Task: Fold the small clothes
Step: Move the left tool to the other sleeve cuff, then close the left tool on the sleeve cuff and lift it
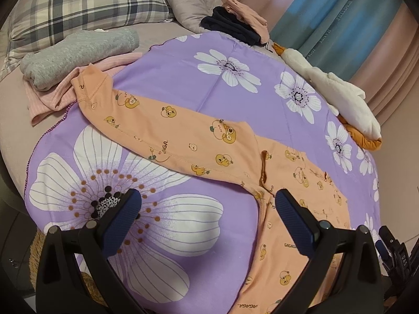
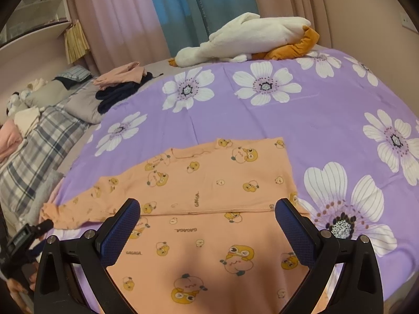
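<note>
An orange printed garment [image 2: 209, 183] is being left spread across the purple flowered sheet [image 2: 301, 120], one sleeve [image 1: 146, 120] stretched out and unfolded. Nothing is being gripped: the left claw [image 1: 207, 209] and right claw [image 2: 207, 217] are being held wide open above it. Folding appears barely begun.
</note>
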A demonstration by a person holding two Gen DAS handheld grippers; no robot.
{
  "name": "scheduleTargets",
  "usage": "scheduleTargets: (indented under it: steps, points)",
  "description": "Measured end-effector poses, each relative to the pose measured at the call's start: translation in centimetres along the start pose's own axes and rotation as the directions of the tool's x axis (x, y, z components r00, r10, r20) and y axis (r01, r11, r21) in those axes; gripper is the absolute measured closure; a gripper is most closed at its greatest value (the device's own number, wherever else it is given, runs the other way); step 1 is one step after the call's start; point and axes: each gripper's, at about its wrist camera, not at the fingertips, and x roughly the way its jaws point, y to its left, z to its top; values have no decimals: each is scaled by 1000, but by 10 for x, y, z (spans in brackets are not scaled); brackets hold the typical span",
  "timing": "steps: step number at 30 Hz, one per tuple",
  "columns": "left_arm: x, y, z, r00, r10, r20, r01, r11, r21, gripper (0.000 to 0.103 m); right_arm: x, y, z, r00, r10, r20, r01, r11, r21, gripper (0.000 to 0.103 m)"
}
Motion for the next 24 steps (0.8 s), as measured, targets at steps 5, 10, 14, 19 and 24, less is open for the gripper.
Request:
scheduleTargets:
  steps: [5, 10, 14, 19, 24]
  points:
    - [3, 8, 2, 1000, -4, -2, 4, 999, -32, 2, -1, -2, 1, 1000, -4, 4, 4, 1000, 5, 1]
    - [7, 26, 7, 1000, -5, 4, 5, 995, -102, 4, 2, -5, 0, 1000, -12, -3, 12, 1000, 15, 1]
    - [16, 43, 15, 1000, -1, 17, 4, 988, -153, 8, 4, -6, 0, 1000, -16, -10, 16, 1000, 16, 1]
    - [40, 74, 34, 997, 70, 22, -62, 967, -247, 18, 10, -8, -1, 999, -24, -26, 24, 999, 20, 1]
    - [53, 108, 54, 987, 150, 47, -128, 939, -319, 28, 14, -12, 0, 999, -40, -34, 41, 999, 26, 1]
